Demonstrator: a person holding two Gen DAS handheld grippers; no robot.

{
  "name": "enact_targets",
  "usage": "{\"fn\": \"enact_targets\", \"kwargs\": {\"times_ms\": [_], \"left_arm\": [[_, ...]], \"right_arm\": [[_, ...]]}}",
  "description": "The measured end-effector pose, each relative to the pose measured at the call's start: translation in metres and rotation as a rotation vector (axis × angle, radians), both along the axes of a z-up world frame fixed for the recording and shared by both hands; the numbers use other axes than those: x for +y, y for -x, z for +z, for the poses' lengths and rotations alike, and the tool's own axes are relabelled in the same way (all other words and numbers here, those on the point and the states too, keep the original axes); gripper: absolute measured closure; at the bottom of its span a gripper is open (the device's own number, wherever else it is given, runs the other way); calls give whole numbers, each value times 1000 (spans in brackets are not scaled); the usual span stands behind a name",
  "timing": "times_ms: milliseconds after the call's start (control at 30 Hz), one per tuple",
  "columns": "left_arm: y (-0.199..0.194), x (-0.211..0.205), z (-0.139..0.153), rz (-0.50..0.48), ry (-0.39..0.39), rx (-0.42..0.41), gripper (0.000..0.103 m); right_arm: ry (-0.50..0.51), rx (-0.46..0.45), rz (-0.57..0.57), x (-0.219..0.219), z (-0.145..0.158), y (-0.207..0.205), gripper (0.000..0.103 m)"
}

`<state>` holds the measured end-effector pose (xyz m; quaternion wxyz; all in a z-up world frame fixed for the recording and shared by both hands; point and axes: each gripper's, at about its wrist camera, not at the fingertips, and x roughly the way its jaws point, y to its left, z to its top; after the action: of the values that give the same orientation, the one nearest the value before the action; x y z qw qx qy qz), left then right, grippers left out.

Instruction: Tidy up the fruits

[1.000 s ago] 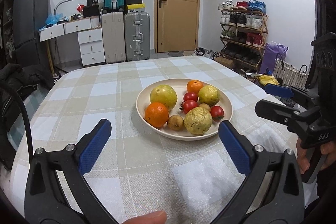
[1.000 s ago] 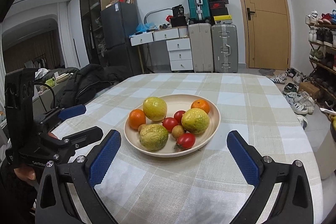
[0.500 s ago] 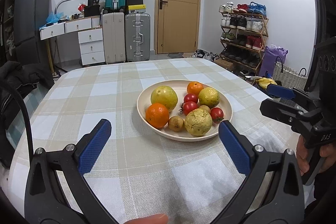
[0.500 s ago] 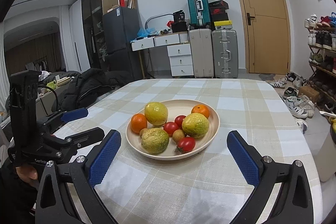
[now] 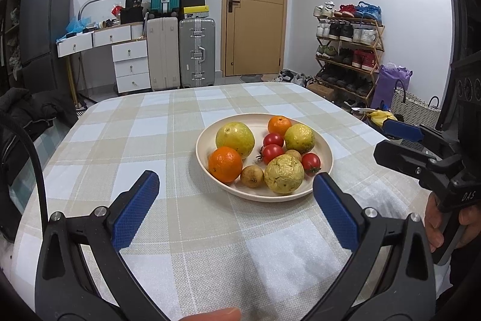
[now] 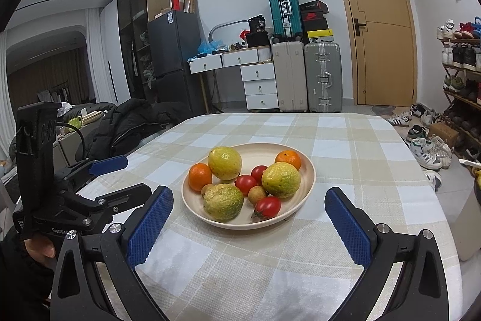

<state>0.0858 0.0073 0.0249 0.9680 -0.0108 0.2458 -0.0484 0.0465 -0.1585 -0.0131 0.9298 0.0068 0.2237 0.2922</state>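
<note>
A cream plate sits mid-table and holds two oranges, three yellow-green guavas, three small red tomatoes and small brown fruits. My left gripper is open and empty, held just short of the plate's near rim. My right gripper is open and empty, fingers either side of the plate's near edge. Each gripper shows in the other's view: the right one beside the plate, the left one at the table's left edge.
The table wears a beige checked cloth. Behind it stand suitcases, a white drawer desk and a door. A shoe rack stands right, a black jacket lies off the table's left side.
Both grippers have drawn back and risen slightly; the plate sits a little lower and farther in both views. Both stay open. The fruit has not moved.
</note>
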Motion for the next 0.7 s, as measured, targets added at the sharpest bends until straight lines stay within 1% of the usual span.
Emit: {"fn": "enact_targets", "kwargs": {"times_ms": [700], "left_arm": [[-1,3,0,4,4,3,1]], "right_arm": [[-4,5,-5,0,1,0,0]]}}
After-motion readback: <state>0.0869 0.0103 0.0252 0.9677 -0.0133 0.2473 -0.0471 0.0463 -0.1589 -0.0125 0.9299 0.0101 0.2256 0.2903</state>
